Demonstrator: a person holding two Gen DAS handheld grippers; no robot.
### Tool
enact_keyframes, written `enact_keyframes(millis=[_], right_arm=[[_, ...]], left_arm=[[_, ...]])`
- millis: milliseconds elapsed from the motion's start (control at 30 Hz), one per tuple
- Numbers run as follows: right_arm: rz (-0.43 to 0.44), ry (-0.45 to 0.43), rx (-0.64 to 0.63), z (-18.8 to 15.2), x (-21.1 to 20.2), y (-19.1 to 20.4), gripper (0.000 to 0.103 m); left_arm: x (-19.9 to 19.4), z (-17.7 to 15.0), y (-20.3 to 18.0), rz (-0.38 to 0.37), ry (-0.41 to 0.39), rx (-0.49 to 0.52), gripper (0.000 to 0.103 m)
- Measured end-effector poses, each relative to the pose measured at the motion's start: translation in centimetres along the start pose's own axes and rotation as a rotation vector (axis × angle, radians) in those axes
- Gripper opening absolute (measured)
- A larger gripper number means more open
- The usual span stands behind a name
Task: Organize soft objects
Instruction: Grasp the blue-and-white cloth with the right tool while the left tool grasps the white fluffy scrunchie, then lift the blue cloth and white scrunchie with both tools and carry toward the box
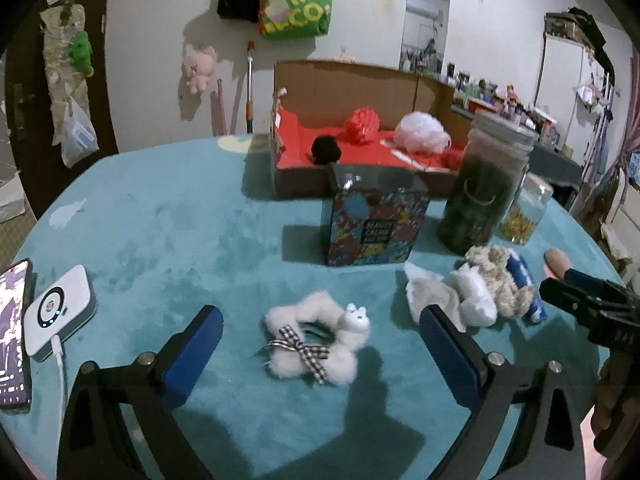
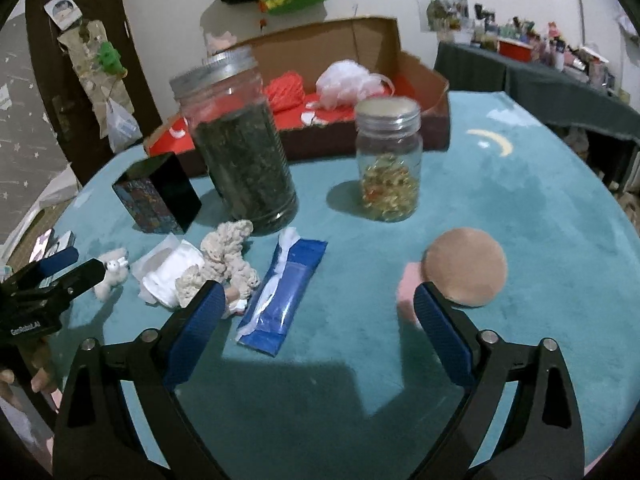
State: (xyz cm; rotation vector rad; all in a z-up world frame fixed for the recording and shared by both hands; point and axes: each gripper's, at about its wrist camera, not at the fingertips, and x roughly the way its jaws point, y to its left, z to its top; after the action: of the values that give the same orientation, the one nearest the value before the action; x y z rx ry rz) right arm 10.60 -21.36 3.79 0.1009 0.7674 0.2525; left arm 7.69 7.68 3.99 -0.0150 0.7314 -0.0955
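On teal table cloth (image 1: 160,220), cardboard box (image 1: 344,80) against white wall (image 1: 160,20)

— I saw a matt teal plush tablecloth (image 1: 160,220) under a fluffy white fur scrunchie (image 1: 316,340).

— I noted the glossy blue plastic sachet (image 2: 280,300) and a metal-lidded clear jar (image 2: 388,160).

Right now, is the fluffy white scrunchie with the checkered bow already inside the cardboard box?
No, the fluffy white scrunchie lies on the teal tablecloth between the open jaws of the left gripper, well in front of the cardboard box.
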Motion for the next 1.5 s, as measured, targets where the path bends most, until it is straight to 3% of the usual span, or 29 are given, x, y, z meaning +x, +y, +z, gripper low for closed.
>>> enact_keyframes(millis=[33, 167, 200, 300, 333, 633, 967, 1500], right_arm=[[-0.001, 0.018, -0.006, 0.0, 0.4, 0.2, 0.081], [0.007, 0.060, -0.046, 0.0, 1.2, 0.8, 0.072], [0.017, 0.064, -0.055, 0.0, 1.2, 0.9, 0.062], [0.093, 0.076, -0.083, -0.2, 1.1, 1.3, 0.030], [0.117, 0.080, -0.082, -0.3, 1.0, 1.4, 0.027], [0.179, 0.051, -0.077, 0.3, -1.3, 0.6, 0.023], [0.244, 0.050, -0.093, 1.4, -1.7, 0.4, 0.022], [0.272, 0.053, -0.069, 1.4, -1.7, -0.6, 0.017]], left_arm=[[0.2, 0.0, 0.1, -0.001, 0.010, 0.003, 0.095], [1.5, 0.1, -0.1, -0.025, 0.076, 0.041, 0.085], [2.0, 0.0, -0.3, -0.031, 0.101, 0.061, 0.076], [2.5, -0.3, -0.5, -0.024, 0.115, 0.086, 0.062], [2.4, -0.3, -0.4, -0.033, 0.114, 0.084, 0.061], [0.3, 0.8, -1.5, -0.099, 0.061, 0.043, 0.061], [-0.1, 2.6, -6.5, -0.219, 0.020, 0.110, 0.061], [1.2, 3.1, -8.1, -0.251, 0.043, 0.112, 0.061]])
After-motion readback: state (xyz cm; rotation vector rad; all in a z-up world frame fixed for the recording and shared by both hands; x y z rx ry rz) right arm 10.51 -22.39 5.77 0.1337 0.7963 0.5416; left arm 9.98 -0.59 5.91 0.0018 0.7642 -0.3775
